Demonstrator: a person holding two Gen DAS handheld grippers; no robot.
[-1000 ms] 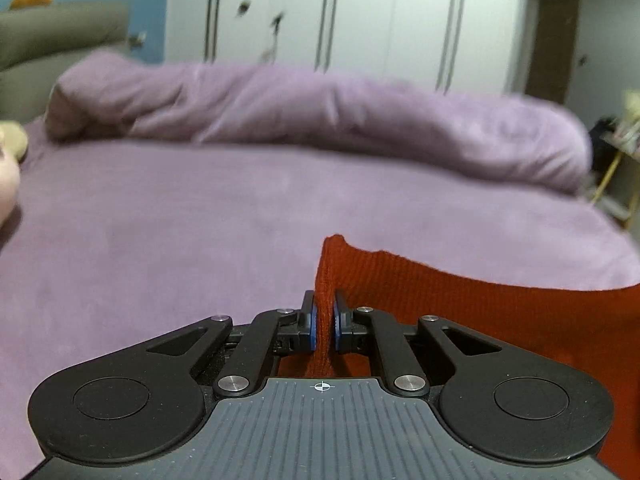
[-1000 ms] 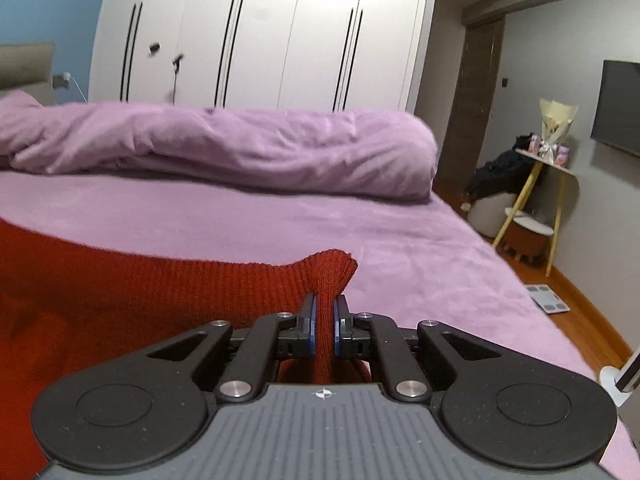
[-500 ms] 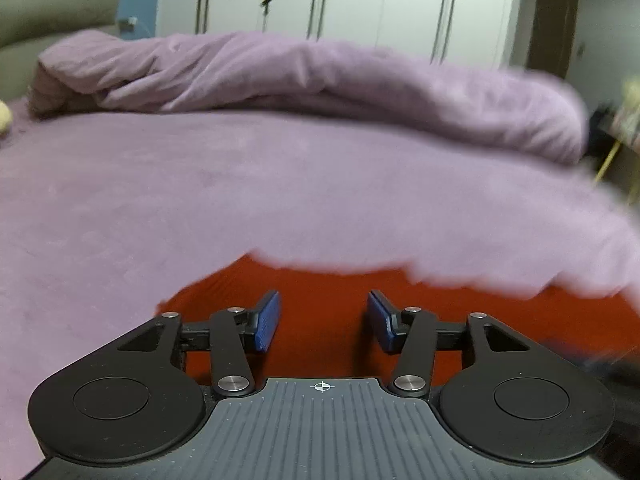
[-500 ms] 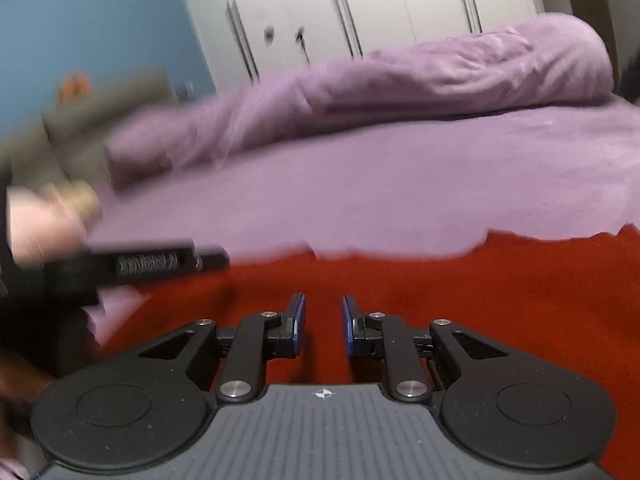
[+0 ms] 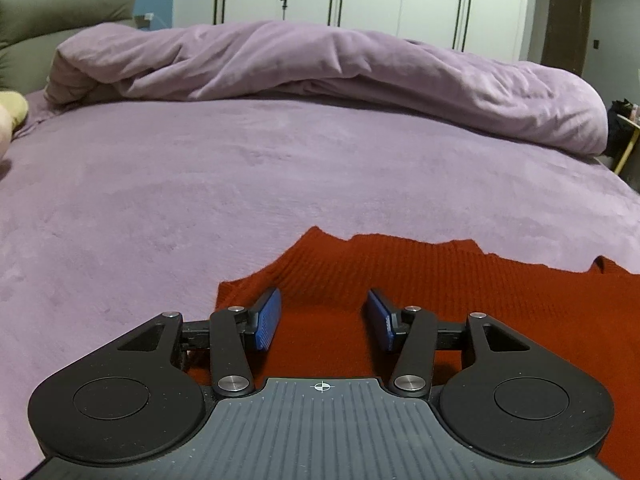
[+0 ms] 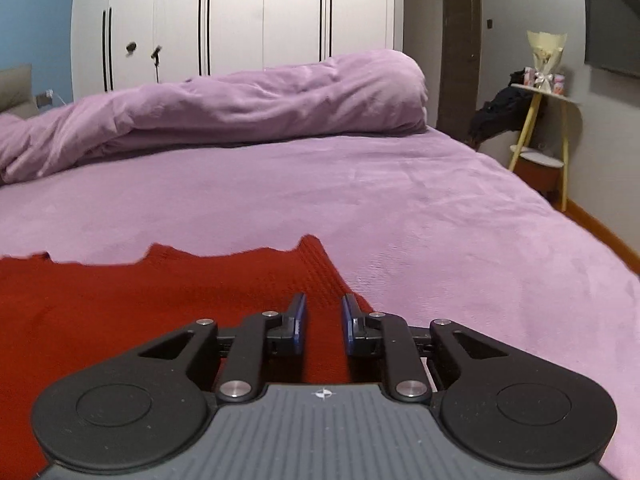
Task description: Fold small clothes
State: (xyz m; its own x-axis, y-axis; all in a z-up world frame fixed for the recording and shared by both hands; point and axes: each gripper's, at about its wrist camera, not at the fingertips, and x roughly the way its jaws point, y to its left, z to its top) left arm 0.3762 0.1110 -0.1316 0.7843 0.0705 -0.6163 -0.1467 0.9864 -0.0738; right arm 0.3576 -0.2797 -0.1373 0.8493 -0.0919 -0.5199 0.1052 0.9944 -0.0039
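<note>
Both your grippers stand open over the red knit garment (image 5: 420,280).
Your left gripper (image 5: 324,312) gapes half wide, your right gripper (image 6: 323,316) has just opened slightly; neither holds anything.

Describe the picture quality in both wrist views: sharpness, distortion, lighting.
Left wrist view: sharp, dim indoor light; fisheye bulges the purple bed, corners vignetted. Right wrist view: mostly sharp, slight smear at the red garment's far edge and the floor on the right; wardrobe lines bow.

Your left gripper (image 5: 324,316) points downward with its jaws standing wide apart, gripping nothing. Your right gripper (image 6: 323,322) has just been opening; its jaws show a narrower gap, pads free.
</note>
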